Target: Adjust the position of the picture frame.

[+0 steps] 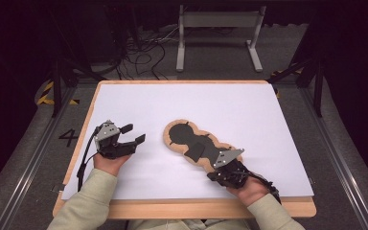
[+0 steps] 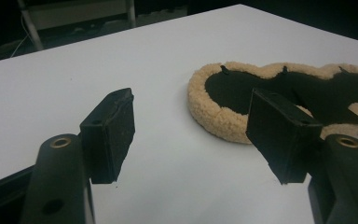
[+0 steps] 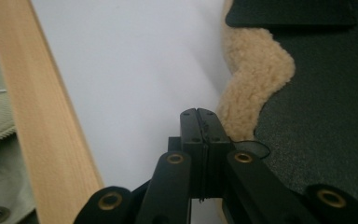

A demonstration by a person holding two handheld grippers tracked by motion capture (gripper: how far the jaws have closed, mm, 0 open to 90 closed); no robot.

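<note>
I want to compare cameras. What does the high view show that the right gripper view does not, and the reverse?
High view alone: the left tool, open and empty, the grey stand and the cables on the floor beyond the table. Right gripper view alone: the right tool's jaws pressed together, close up, at the fleece pad's curly tan rim. Both share: the pad, the white sheet and the wooden table edge.

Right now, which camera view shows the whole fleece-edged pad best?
The high view: the fleece-edged pad lies whole on the white table, its near end under the right gripper. The left gripper view shows its far end; the right gripper view, a fleece edge beside shut jaws.
</note>
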